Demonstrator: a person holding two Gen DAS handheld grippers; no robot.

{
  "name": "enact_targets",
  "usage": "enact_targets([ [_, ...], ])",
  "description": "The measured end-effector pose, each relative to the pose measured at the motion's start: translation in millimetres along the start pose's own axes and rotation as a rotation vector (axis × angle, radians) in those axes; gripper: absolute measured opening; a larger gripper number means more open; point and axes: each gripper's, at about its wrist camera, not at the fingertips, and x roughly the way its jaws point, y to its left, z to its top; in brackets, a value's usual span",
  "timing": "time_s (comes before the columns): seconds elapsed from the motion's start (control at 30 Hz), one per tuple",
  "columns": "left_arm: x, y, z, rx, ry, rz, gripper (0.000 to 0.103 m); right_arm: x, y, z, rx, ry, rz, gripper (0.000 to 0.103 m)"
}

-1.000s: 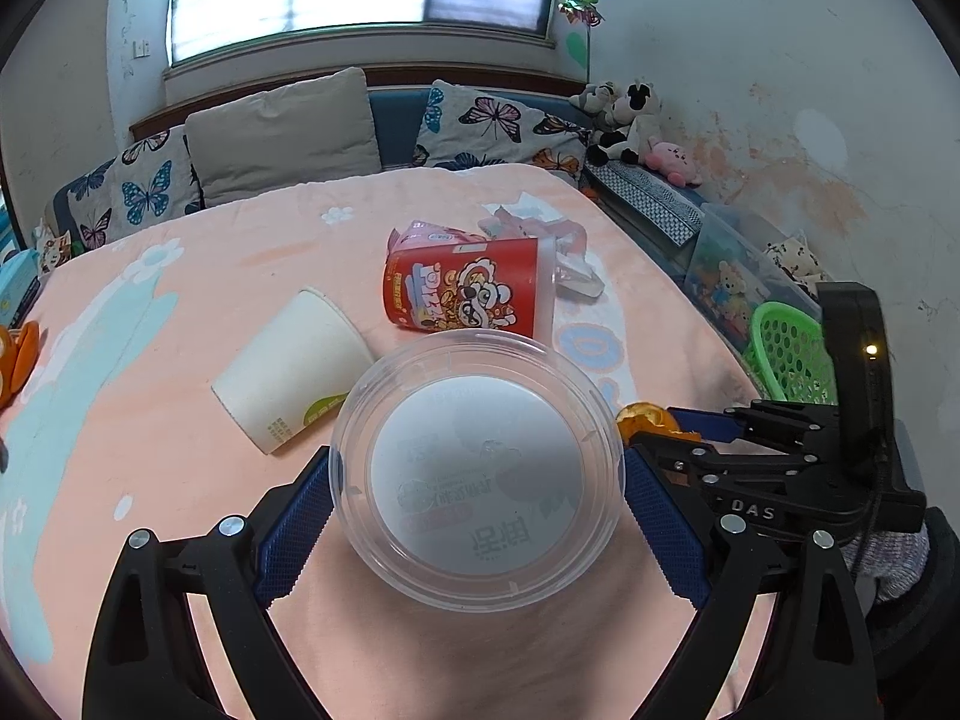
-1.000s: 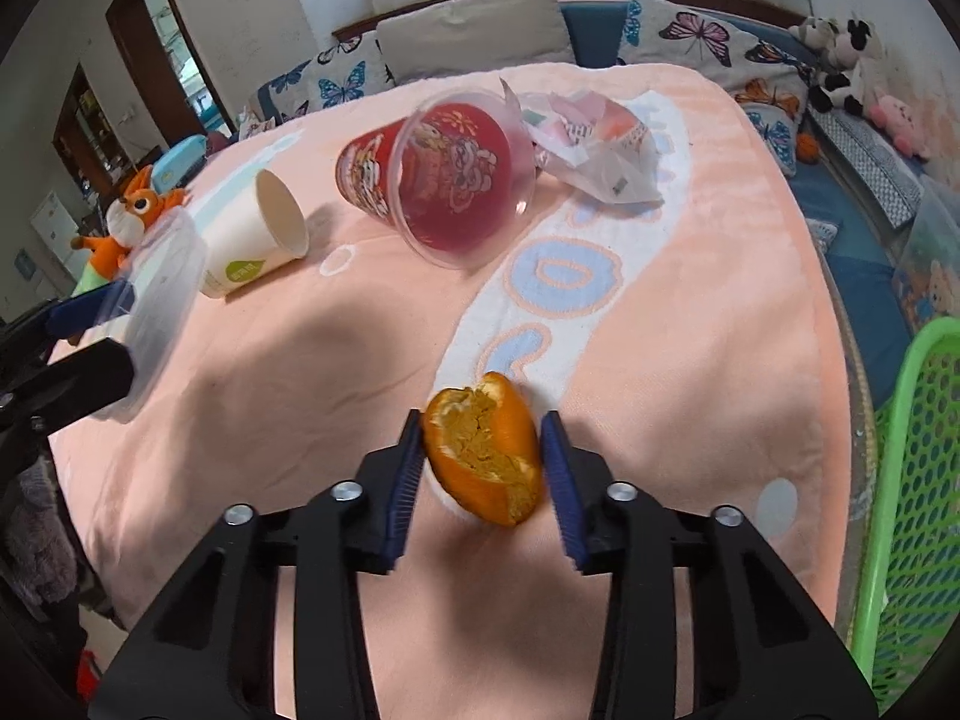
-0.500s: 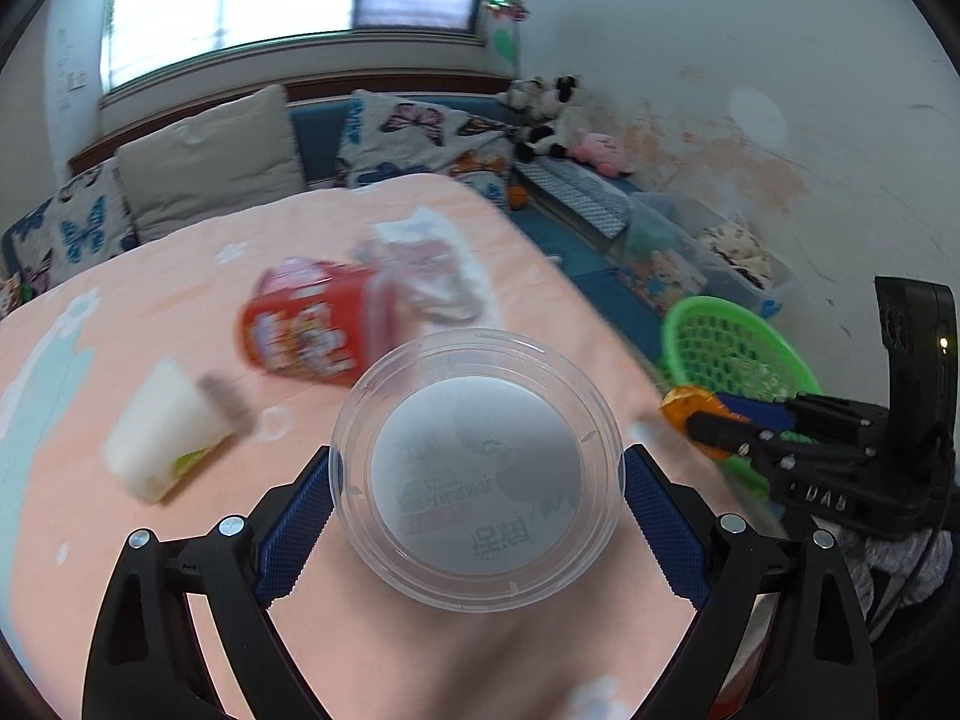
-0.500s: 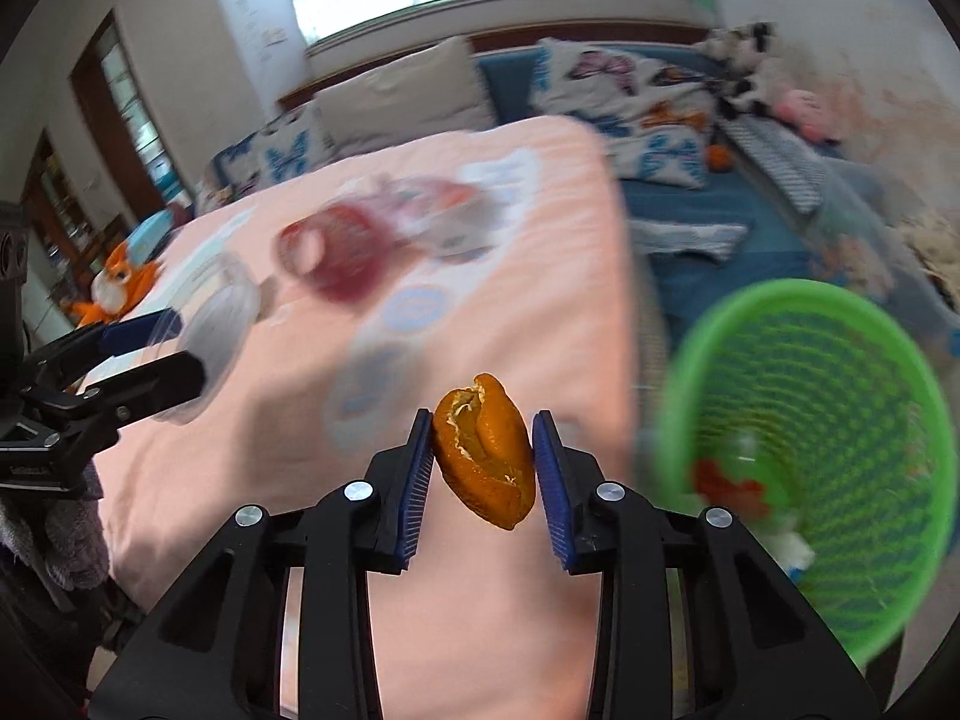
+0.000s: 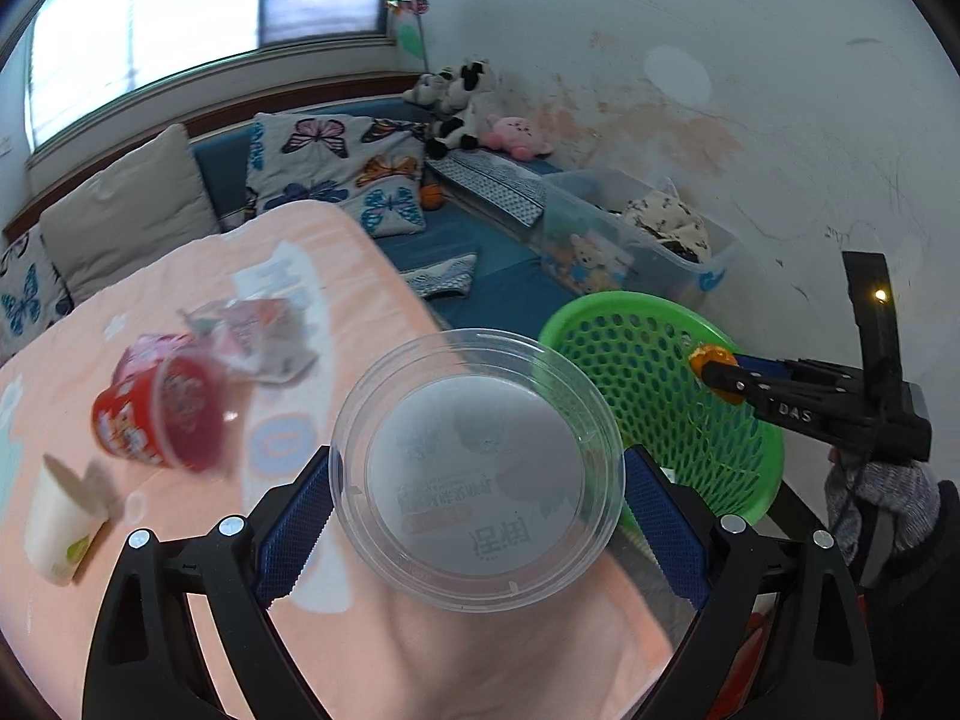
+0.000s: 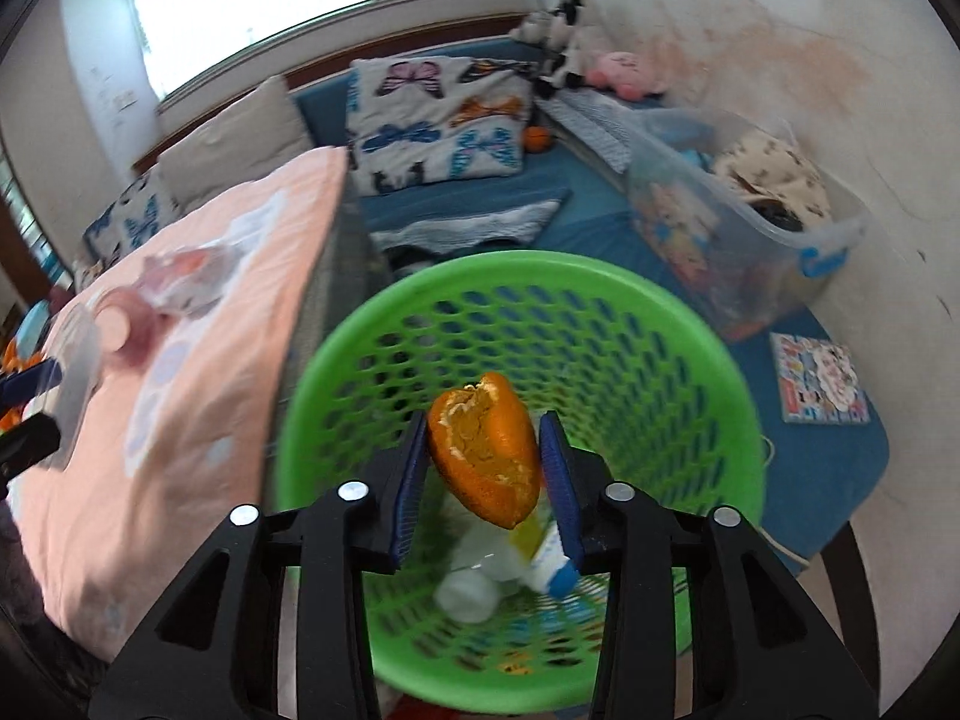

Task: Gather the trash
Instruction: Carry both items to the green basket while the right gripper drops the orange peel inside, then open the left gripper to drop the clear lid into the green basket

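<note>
My left gripper [image 5: 477, 498] is shut on a clear round plastic container [image 5: 477, 474], held over the edge of the peach-covered table [image 5: 180, 276]. An orange peel [image 6: 486, 450] hangs between the pads of my right gripper [image 6: 483, 462], whose jaws are opening; the pads still touch it. It hangs above the mouth of the green mesh basket [image 6: 510, 267], which holds a tube and white scraps. From the left wrist view, the right gripper [image 5: 714, 369] reaches over the basket [image 5: 654, 384]. A red cup [image 5: 150, 414], a white paper cup [image 5: 60, 528] and a wrapper [image 5: 264, 336] lie on the table.
A clear storage bin [image 6: 750, 228] stands against the wall behind the basket. A blue sofa with butterfly cushions [image 5: 330, 162] and plush toys [image 5: 462, 96] runs along the back. A picture book [image 6: 819, 378] lies on the blue floor mat. A gloved hand [image 5: 876, 492] holds the right gripper.
Both grippers swung right, from over the table toward the green basket. The orange peel now hangs above the basket's mouth, and the gap between the right pads is slightly wider.
</note>
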Motion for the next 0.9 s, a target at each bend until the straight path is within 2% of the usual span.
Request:
enact_targets([
  [0.17,18.5,-23.0,11.6,0.030,0.021,-0.019,0.090,1.3,-19.6,4.2,0.026,-0.023,-0.012,0.058],
  [0.63,72.1,-73.4,25.5,0.107,0.092,-0.051,0.091,-32.3,-38.3,-3.1,0.056,-0.076,0.019,0.061],
  [0.9,91.3,-88.2,23.4,0.121,0.128,-0.068,0.091,-46.5,-41.9,-9.6,0.064,-0.095,0.035,0.063],
])
